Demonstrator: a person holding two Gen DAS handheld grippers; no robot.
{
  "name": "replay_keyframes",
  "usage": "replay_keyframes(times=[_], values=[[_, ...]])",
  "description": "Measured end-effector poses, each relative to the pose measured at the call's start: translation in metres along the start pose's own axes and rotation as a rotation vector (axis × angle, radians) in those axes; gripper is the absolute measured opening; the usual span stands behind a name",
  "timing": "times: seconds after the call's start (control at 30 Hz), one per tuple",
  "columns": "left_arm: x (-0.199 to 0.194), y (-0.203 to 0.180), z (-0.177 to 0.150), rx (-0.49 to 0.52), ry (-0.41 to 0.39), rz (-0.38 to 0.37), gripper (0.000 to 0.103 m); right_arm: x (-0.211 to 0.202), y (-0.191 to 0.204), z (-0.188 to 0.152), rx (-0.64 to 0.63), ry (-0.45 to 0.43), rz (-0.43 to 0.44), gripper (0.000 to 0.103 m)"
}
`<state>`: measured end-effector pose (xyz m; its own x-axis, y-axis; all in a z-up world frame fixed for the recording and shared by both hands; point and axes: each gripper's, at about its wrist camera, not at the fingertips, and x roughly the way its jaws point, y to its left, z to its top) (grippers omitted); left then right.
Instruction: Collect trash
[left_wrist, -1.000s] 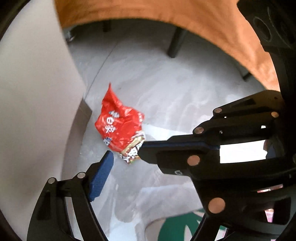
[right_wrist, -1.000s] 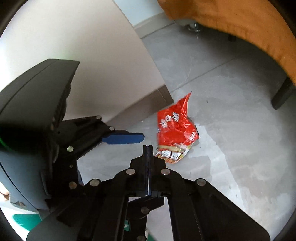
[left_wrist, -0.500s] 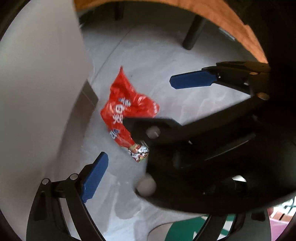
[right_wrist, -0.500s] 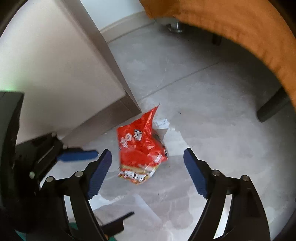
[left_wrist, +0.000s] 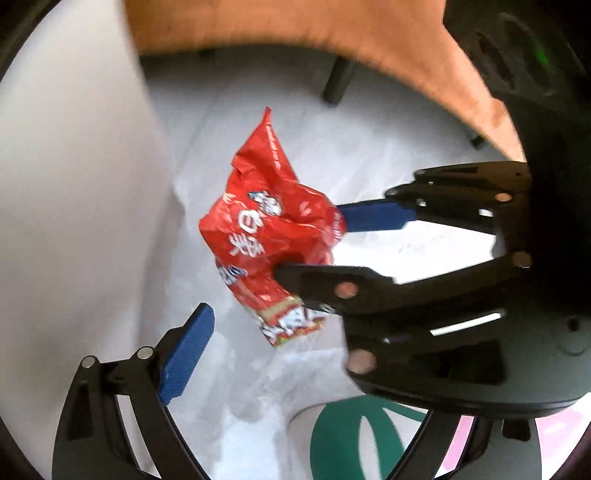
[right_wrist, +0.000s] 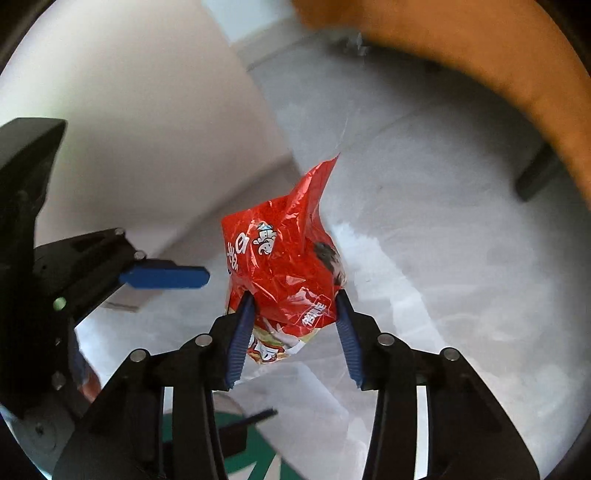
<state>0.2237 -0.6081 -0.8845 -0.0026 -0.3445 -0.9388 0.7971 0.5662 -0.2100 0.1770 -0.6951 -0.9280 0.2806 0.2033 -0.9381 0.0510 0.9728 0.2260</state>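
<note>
**Gripping a Red Snack Wrapper Above the Floor**

Spreading across both views, the pale grey marbled floor (right_wrist: 424, 229) is smooth and glossy, with a cream cabinet wall (right_wrist: 147, 122) on the left and an orange cloth (right_wrist: 498, 55) hanging over dark furniture legs at the top. A green-and-white printed bag edge (left_wrist: 343, 439) shows at the bottom of the left wrist view.

The right gripper (right_wrist: 295, 325) has its two blue ribbed pads pressed against the lower sides of the red snack wrapper (right_wrist: 280, 266), one on each side, jaws clamped on it. The wrapper is crinkled, shiny foil with white lettering and a cartoon print, its torn upper corner pointing upward; it sits between the pads, with the floor blurred behind it.

The left wrist view shows what the right does not: the right gripper (left_wrist: 314, 247) from the side, with the wrapper (left_wrist: 269, 236) bunched at its fingertips. The left gripper's (left_wrist: 266, 343) only visible blue pad sits below-left of the wrapper and apart from it; the other finger is hidden, so its jaw state cannot be told.
</note>
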Motion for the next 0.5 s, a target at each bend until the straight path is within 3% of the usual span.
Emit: replay_keyframes(times=[0.17, 0.3, 0.43, 0.5], values=[[-0.082, -0.033, 0.035, 0.102, -0.081, 0.025, 0.091, -0.102, 0.008, 0.021, 0.012, -0.111, -0.011, 0.045], [-0.156, -0.060, 0.039, 0.112, -0.147, 0.042, 0.092, -0.181, 0.029, 0.029, -0.002, -0.165, -0.024, 0.045], [-0.225, -0.097, 0.011, 0.096, -0.153, 0.126, 0.094, -0.239, 0.065, 0.011, 0.017, -0.128, 0.000, 0.045], [-0.260, -0.114, -0.015, 0.063, -0.121, 0.122, 0.095, -0.262, 0.081, -0.007, 0.047, -0.079, 0.032, 0.045]])
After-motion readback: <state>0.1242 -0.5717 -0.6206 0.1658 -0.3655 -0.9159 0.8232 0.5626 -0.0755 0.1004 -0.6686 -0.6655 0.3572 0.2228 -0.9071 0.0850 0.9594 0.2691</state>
